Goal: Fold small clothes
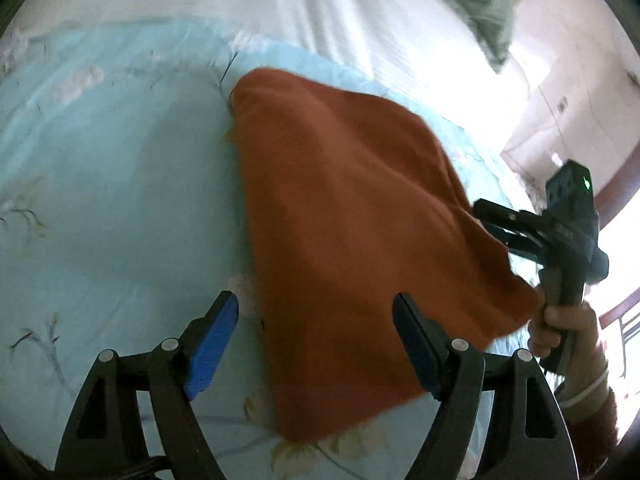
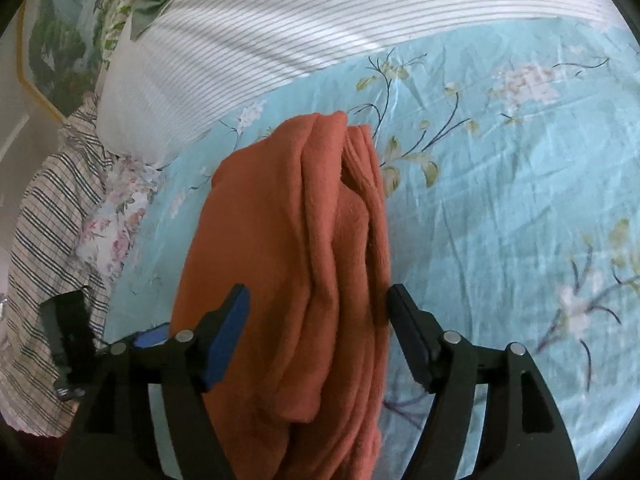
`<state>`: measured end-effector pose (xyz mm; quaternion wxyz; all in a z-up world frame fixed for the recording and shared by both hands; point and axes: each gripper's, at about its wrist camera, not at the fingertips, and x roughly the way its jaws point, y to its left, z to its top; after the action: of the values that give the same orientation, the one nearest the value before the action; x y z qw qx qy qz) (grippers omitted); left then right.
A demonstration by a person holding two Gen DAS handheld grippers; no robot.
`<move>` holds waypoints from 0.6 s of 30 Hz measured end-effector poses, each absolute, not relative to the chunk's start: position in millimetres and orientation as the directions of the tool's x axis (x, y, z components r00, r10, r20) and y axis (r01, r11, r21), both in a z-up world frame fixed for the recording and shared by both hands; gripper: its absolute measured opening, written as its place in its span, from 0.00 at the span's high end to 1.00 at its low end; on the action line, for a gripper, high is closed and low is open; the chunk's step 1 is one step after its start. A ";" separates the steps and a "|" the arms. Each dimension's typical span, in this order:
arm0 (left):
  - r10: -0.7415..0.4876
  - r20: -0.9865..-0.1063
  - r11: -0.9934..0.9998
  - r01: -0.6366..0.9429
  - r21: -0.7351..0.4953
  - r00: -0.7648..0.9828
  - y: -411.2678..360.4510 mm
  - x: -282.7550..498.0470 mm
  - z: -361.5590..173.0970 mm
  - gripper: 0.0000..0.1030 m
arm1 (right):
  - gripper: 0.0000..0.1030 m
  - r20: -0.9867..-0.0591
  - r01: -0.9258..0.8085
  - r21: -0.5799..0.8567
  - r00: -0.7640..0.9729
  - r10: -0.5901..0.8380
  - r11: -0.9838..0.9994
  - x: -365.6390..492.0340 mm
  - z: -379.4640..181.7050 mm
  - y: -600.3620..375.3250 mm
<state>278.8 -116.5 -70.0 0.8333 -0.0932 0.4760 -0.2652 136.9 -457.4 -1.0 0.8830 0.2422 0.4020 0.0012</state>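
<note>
2 views, so one at a time.

Left wrist view: the left gripper (image 1: 316, 344) has its jaws spread wide with nothing clamped. The rust-orange garment (image 1: 352, 220) lies folded on the light blue floral bedspread (image 1: 100, 200), and its near left edge sits between the 2 blue pads without either one pressing on it. Most of the cloth runs up and to the right from there, so the bulk is off to the right of this claw. Over at the far right edge of the garment the right gripper (image 1: 496, 224) shows up, with a hand (image 1: 560, 328) on its handle.

Right wrist view: the right gripper (image 2: 318, 328) is also wide open, holding nothing. The garment (image 2: 288, 240) is stacked in several layers and its long axis runs straight away from the claw, pretty much along the fingers, toward the white striped pillow (image 2: 280, 40). The near end lies in the gap between the pads; the right pad looks right against the cloth edge, but I don't see a pinch.

My guess is the right claw is better lined up for whatever fold or squaring-up comes next, since the stack is centred in it.
</note>
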 end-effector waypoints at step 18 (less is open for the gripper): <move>-0.610 -0.712 0.781 0.414 -0.467 0.348 -136.0 310.1 -75.7 0.78 | 0.74 -0.699 0.155 0.488 0.658 0.279 0.859 159.3 -16.1 -426.7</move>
<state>310.1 -136.0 -75.7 0.8145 -0.1027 0.4767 -0.3144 159.3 -426.7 -16.1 0.8717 0.2632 0.4119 0.0357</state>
